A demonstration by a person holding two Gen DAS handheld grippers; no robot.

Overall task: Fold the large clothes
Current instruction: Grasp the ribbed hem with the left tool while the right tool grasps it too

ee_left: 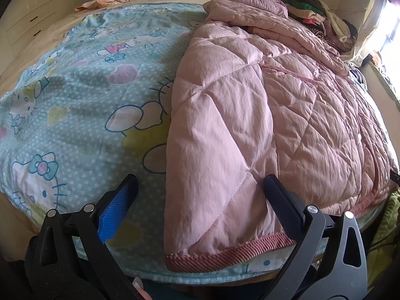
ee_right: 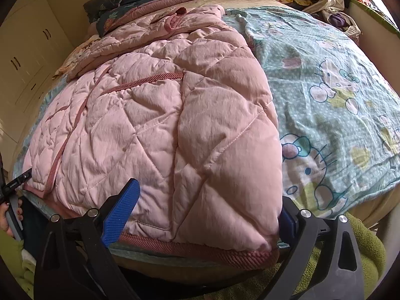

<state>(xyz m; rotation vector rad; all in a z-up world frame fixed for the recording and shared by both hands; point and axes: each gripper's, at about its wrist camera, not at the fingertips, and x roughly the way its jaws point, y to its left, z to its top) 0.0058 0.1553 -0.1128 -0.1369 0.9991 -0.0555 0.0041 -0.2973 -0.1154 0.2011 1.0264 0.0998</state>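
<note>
A pink quilted jacket (ee_left: 262, 115) is lying spread on the bed, over a blue cartoon sheet (ee_left: 82, 82). The left gripper (ee_left: 200, 187) is hovering at the ribbed hem (ee_left: 225, 252) with its fingers wide apart. The right gripper (ee_right: 210, 205) is sitting at the hem's other end, fingers wide, straddling the padded edge.

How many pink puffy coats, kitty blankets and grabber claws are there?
Pink quilted coat: 1
Cartoon-cat blanket: 1
Grippers: 2, the left gripper and the right gripper, both open
Total: 4
</note>
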